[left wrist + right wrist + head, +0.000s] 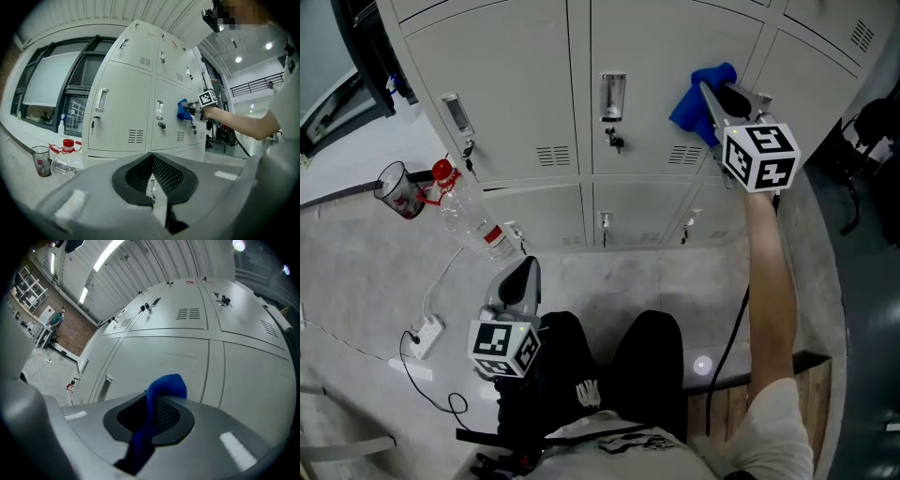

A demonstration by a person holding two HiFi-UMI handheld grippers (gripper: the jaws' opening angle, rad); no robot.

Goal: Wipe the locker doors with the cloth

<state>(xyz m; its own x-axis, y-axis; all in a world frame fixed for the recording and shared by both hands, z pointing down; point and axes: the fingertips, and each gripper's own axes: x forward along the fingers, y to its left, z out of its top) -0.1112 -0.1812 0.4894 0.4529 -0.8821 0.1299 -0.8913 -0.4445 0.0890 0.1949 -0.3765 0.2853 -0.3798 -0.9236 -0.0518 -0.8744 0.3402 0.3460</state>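
Note:
The grey locker doors (534, 84) fill the top of the head view. My right gripper (709, 92) is raised to the upper right door and is shut on a blue cloth (695, 105), which bunches against the door near its vent. In the right gripper view the cloth (165, 387) sticks out between the jaws, close to a door panel (164, 357). My left gripper (526, 270) hangs low by my legs, shut with nothing in it. From the left gripper (151, 165) view the lockers (122, 112), the cloth (182, 108) and the right gripper (199, 106) show ahead.
A clear plastic bottle with a red cap (471, 221) and a cup (398, 190) stand on the floor left of the lockers. A power strip (427, 333) with cables lies at the lower left. A wooden pallet (741, 405) sits at the lower right.

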